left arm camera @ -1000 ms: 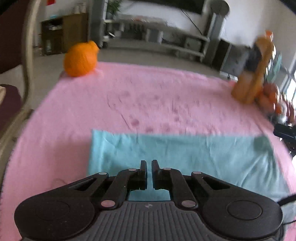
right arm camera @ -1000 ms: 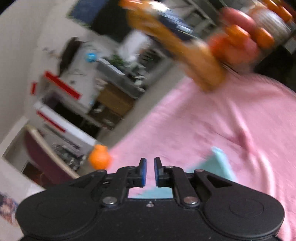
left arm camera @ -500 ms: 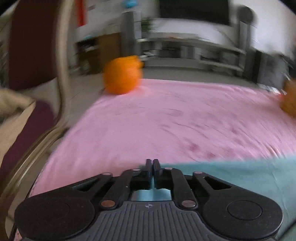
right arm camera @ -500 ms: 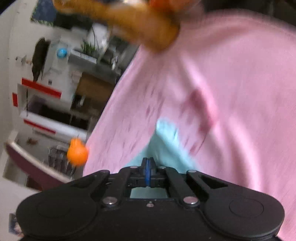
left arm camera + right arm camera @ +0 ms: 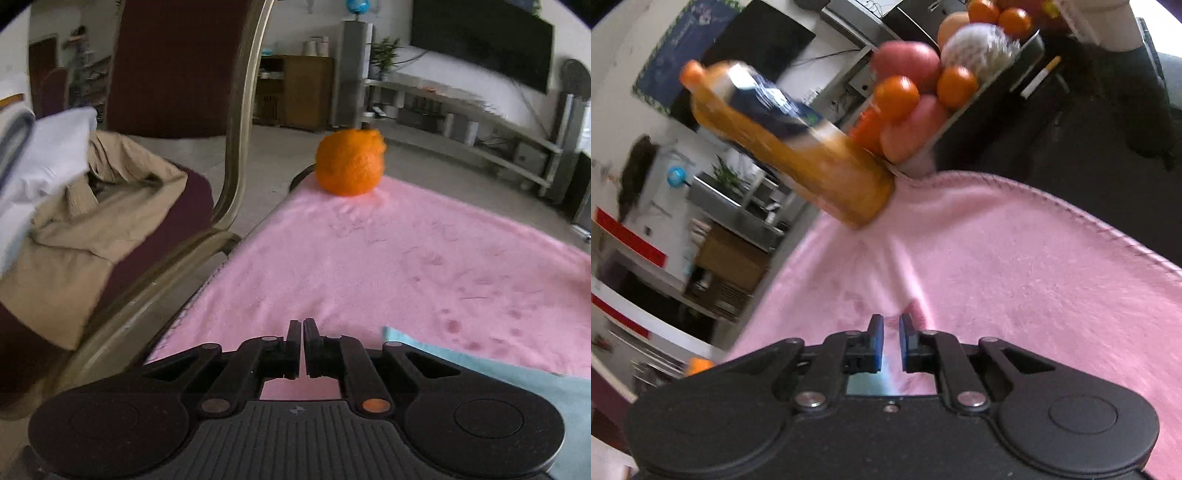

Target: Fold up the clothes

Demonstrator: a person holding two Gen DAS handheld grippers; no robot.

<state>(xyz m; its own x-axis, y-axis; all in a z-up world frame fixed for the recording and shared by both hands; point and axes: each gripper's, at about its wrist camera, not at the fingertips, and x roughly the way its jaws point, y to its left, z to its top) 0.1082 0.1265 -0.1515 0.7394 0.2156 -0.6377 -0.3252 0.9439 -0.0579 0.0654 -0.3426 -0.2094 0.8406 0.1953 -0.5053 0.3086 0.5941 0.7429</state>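
Note:
A teal cloth (image 5: pixel 517 373) lies flat on the pink blanket (image 5: pixel 406 266), at the lower right of the left wrist view. My left gripper (image 5: pixel 303 325) hovers over bare pink blanket just left of the cloth's corner, shut with only a slit between its fingers and nothing in them. In the right wrist view a sliver of the teal cloth (image 5: pixel 866 384) shows under the gripper's base. The jaws of my right gripper (image 5: pixel 891 321) are opening, and only pink blanket (image 5: pixel 1015 266) shows between the blue pads.
An orange ball (image 5: pixel 349 162) sits at the blanket's far left corner. A chair (image 5: pixel 236 122) left of the table holds a beige garment (image 5: pixel 92 229) and a white one (image 5: pixel 44 162). An orange juice bottle (image 5: pixel 798 155) and a black fruit tray (image 5: pixel 979 99) stand ahead of the right gripper.
The left view has swung left off the teal cloth to the table's edge and the chair. The right jaws, closed over the cloth's corner half a second ago, now stand apart nearer the bottle.

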